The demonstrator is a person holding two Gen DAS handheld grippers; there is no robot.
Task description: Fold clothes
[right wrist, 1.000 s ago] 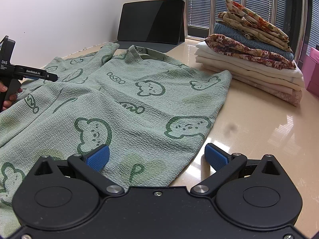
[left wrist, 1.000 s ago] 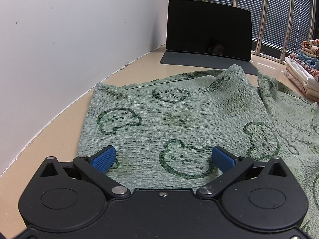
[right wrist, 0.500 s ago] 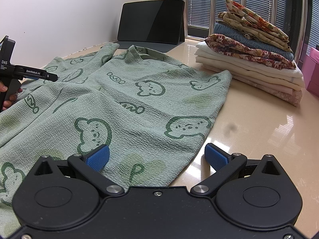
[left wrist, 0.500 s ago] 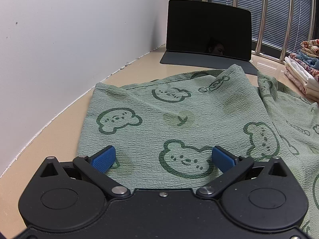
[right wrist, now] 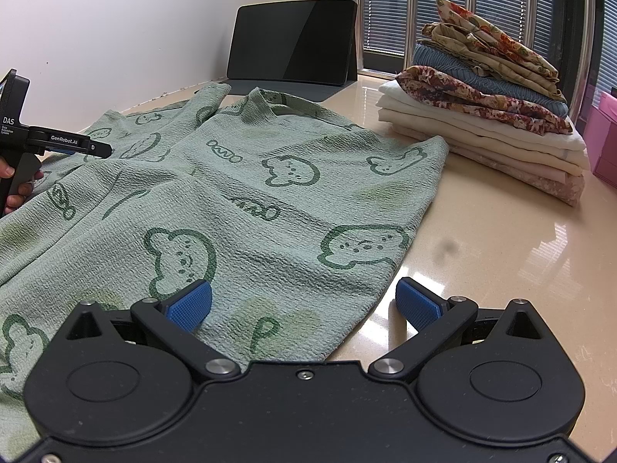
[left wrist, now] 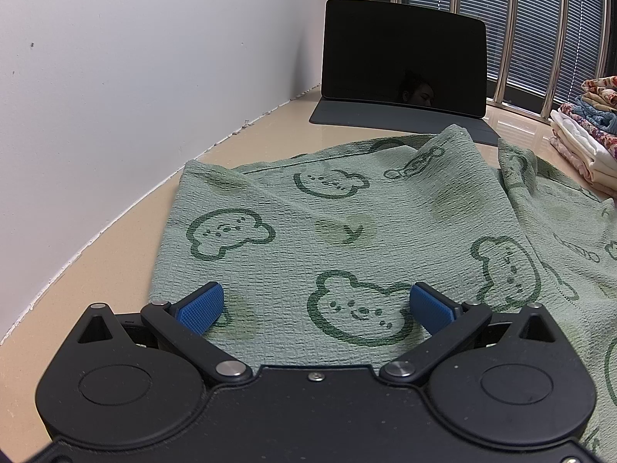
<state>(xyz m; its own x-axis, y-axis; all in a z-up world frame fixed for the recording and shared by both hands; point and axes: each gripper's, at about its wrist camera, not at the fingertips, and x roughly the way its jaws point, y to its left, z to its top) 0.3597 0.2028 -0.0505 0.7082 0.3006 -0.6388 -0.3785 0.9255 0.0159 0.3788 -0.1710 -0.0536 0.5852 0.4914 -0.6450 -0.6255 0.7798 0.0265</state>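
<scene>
Crinkly green bear-print garment (right wrist: pixel 239 193) lies flat on glossy beige table (right wrist: pixel 501 270); left gripper (left wrist: pixel 314 305), marked "GenRobot.AI", and right gripper (right wrist: pixel 304 303) both spread wide, empty.

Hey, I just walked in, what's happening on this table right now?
A person is folding laundry with a handheld tool in each hand. A green bear-print garment lies spread on the beige table. The left tool and right tool hover open over its near edge, gripping nothing. A stack of folded clothes sits to the right, and a dark tablet stands at the back.
</scene>
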